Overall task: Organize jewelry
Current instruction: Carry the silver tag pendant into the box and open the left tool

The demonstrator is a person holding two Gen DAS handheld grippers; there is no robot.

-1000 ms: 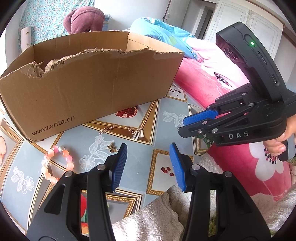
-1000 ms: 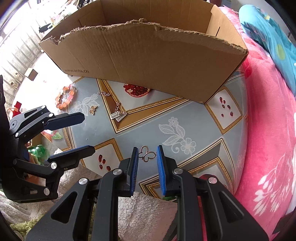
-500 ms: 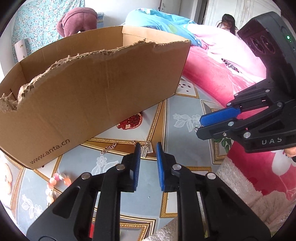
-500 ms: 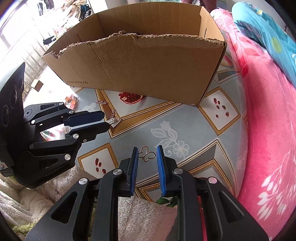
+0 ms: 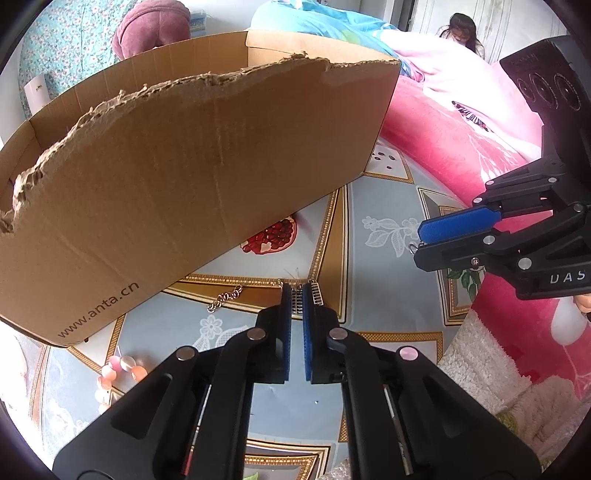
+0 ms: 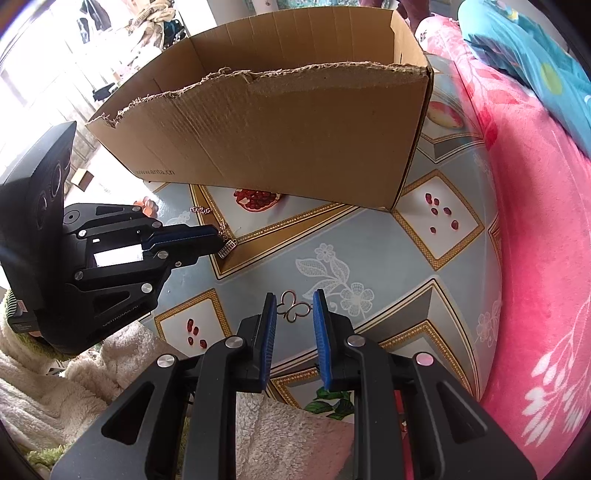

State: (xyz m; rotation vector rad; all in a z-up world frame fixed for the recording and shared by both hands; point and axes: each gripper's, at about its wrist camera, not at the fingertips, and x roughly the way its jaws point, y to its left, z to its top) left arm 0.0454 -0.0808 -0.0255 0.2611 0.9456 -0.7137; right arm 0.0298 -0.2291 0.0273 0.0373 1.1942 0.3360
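Observation:
A silver necklace lies on the patterned table [image 5: 373,295] in front of the torn cardboard box [image 5: 184,166]. Its chain [image 5: 225,297] trails left and its ladder-like charm [image 5: 295,306] sits between my left gripper's [image 5: 297,291] pads. The jaws are closing tight on the charm. From the right wrist view the charm [image 6: 227,252] hangs at the left gripper's [image 6: 218,236] tips. My right gripper [image 6: 295,299] is shut on a wire butterfly pendant [image 6: 293,308] above the table. In the left wrist view, that right gripper [image 5: 419,243] shows a small loop [image 5: 411,248] at its tips.
A pink and orange bead bracelet [image 5: 118,369] lies left of the necklace, near the box's corner. The box [image 6: 295,140] stands open-topped at the back. A pink blanket [image 6: 535,258] borders the table on the right and white fleece [image 6: 55,387] on the near side. A person [image 5: 460,26] is far behind.
My left gripper went from wide open to shut while moving forward and down onto the necklace charm. The right gripper kept the butterfly pendant and shifted a little.

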